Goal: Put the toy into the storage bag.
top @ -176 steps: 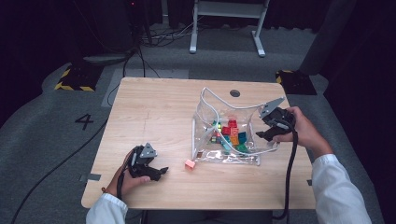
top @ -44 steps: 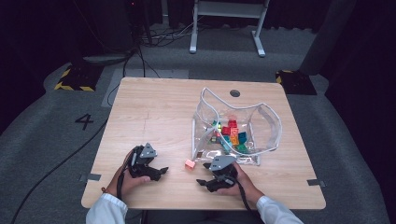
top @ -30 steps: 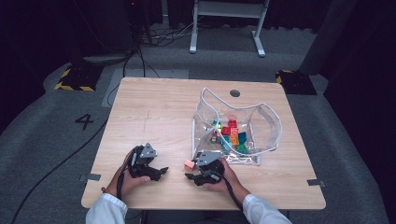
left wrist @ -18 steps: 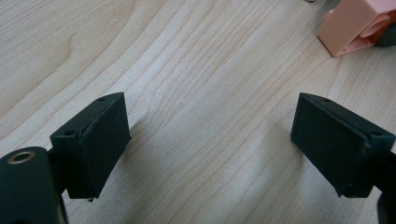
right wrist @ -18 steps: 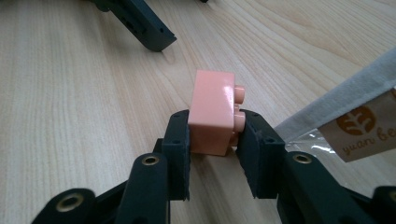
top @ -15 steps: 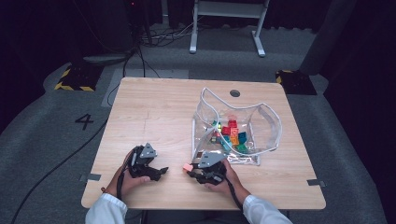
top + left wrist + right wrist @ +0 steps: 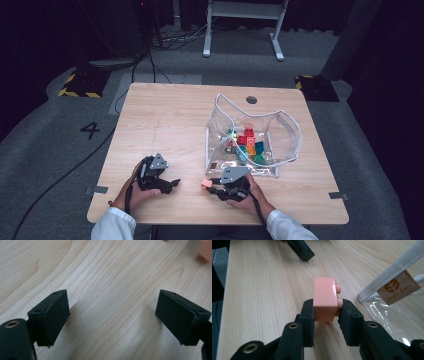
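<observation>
Your left gripper (image 7: pixel 167 184) rests near the table's (image 7: pixel 165 115) front left corner, its jaws spread wide with nothing but bare wood between them. To its right, near the middle of the front edge, your right gripper (image 7: pixel 325 315) has just closed its jaws on a pink brick (image 7: pixel 325 298). The pads press its two long sides, one of them right under the studs, and the brick sits on or just above the wood. Just right of the brick, and apart from it, stands a clear bag (image 7: pixel 250 137) with its mouth open upward and coloured bricks (image 7: pixel 246 145) inside.

The likely step is to carry the brick into the bag. Keep the squeeze steady, lift straight up until the brick is above the bag's rim (image 7: pixel 387 272), then move across. Avoid dragging, as the bag looks light enough to slide or fold.
</observation>
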`<state>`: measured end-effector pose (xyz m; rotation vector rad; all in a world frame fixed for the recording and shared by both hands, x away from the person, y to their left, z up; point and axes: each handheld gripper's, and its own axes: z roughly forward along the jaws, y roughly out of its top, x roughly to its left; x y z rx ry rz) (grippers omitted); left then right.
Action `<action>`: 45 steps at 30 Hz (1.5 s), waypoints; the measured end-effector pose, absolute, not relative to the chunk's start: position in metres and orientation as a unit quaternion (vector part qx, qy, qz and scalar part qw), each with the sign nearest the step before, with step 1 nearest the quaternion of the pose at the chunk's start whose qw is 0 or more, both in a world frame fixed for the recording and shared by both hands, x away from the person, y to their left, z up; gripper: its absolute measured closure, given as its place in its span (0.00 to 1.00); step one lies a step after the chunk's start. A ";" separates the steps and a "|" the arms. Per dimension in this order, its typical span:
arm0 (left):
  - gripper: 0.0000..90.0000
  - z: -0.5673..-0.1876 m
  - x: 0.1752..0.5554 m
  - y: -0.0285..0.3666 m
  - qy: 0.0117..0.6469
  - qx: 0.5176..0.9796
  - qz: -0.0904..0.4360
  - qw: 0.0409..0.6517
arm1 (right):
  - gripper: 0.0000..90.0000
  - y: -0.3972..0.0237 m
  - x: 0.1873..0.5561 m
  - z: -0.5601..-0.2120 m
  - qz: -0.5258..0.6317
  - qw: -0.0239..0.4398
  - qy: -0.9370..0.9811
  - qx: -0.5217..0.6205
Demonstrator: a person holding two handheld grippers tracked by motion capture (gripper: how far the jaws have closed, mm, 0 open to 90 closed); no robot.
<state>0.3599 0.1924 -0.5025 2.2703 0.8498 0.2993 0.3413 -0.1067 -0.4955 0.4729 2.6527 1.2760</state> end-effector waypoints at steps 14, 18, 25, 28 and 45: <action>0.14 -0.503 0.360 0.192 0.327 0.873 0.115 0.343 | 0.74 -0.153 0.342 -0.486 0.428 0.091 0.883 0.170; 0.14 -0.503 0.360 0.192 0.327 0.873 0.115 0.342 | 0.74 -0.170 0.341 -0.485 0.421 0.097 0.886 0.168; 0.14 -0.503 0.360 0.192 0.327 0.873 0.115 0.342 | 0.74 -0.198 0.335 -0.484 0.414 0.099 0.886 0.182; 0.14 -0.503 0.360 0.192 0.327 0.873 0.115 0.343 | 0.74 -0.209 0.331 -0.483 0.411 0.097 0.887 0.185; 0.14 -0.503 0.360 0.192 0.327 0.873 0.115 0.342 | 0.74 -0.287 0.320 -0.485 0.388 0.120 0.879 0.249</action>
